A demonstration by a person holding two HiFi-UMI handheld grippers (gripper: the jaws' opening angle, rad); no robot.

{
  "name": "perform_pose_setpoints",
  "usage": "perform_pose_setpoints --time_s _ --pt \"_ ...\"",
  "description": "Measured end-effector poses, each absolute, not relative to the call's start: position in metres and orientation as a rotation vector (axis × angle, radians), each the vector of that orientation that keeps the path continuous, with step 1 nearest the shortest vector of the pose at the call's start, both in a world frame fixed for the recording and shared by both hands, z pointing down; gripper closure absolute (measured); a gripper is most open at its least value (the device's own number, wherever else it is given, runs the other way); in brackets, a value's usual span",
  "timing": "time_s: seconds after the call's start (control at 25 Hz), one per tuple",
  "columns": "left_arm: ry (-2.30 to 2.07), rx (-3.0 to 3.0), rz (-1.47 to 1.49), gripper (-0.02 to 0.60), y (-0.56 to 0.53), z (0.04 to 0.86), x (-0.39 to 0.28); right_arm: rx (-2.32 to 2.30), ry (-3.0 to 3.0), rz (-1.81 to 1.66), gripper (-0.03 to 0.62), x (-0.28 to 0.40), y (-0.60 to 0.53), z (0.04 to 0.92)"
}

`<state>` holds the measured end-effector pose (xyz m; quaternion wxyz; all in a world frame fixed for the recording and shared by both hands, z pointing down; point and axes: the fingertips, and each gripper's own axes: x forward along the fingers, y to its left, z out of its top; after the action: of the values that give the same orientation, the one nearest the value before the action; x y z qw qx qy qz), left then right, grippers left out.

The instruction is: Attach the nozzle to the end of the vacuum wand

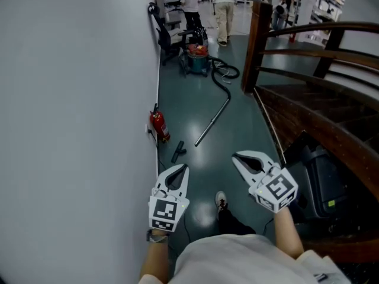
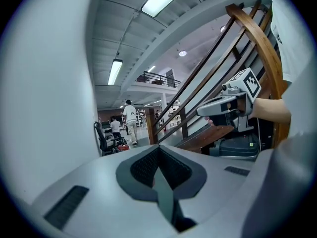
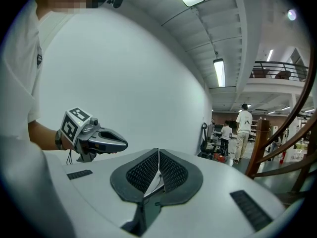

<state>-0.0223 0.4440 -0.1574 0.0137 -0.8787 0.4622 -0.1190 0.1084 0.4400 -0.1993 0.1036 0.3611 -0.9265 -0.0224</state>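
Nozzle (image 1: 179, 151) lies on the dark floor (image 1: 240, 114) by the white wall (image 1: 77, 99), just right of a red fire extinguisher (image 1: 159, 126) and near the close end of the vacuum wand (image 1: 212, 122), which stretches away toward the far canister vacuum (image 1: 197, 58). The left gripper (image 1: 181, 169) and right gripper (image 1: 238, 157) hover nearer, both closed and empty.

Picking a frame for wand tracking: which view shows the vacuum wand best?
Head view. The vacuum wand lies whole and unobstructed on the floor, its near end just short of the nozzle, not touching it. The left gripper view and the right gripper view show none of it: both look across the room, and the floor where it lies is hidden.
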Motion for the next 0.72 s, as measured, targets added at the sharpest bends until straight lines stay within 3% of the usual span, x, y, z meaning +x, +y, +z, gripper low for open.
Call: perform_pose_setpoints --time_s 0.72 --pt "1.511 -2.611 -0.573 0.581 0.257 -0.149 0.004 0.907 -2.616 -0.184 0.566 0.142 0.240 -0.172"
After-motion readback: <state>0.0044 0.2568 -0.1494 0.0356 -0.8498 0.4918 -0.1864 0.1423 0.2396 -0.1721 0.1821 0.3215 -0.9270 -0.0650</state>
